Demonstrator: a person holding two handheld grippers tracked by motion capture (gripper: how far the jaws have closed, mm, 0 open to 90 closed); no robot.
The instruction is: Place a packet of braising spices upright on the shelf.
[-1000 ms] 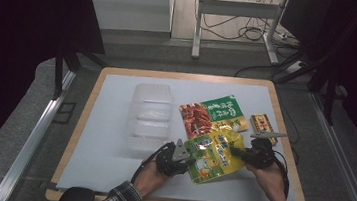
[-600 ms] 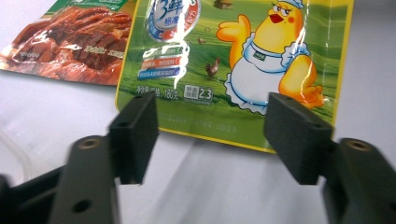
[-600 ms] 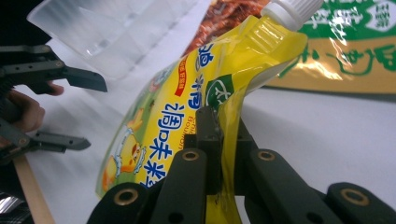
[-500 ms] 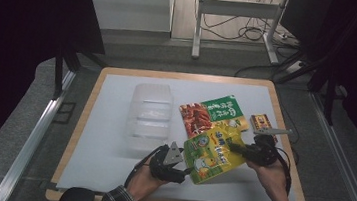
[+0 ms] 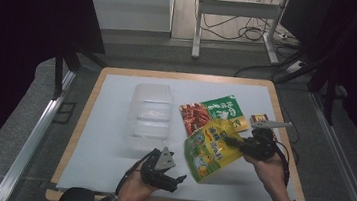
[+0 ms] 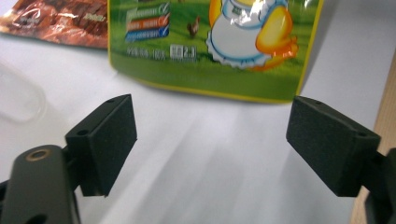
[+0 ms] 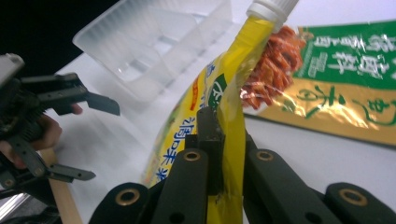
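A yellow-green spouted pouch (image 5: 211, 149) with a cartoon hen print is tilted up off the white mat. My right gripper (image 5: 232, 141) is shut on its right edge; in the right gripper view the jaws pinch the yellow pouch (image 7: 229, 93) below its white cap (image 7: 273, 9). My left gripper (image 5: 178, 181) sits just left of the pouch's bottom, apart from it. Its jaws have just been opening and nothing is between the pads (image 6: 107, 140). The pouch's bottom edge (image 6: 210, 46) lies beyond them.
A clear plastic container (image 5: 151, 115) stands on the mat (image 5: 102, 138) left of centre. A red and green snack packet (image 5: 210, 114) lies behind the pouch. A small box (image 5: 264, 122) rests at the right, near the wooden table edge (image 5: 282, 141).
The left gripper has let go of the pouch's left edge, opened, and drawn back toward the near left. The right gripper has risen, tilting the pouch up.
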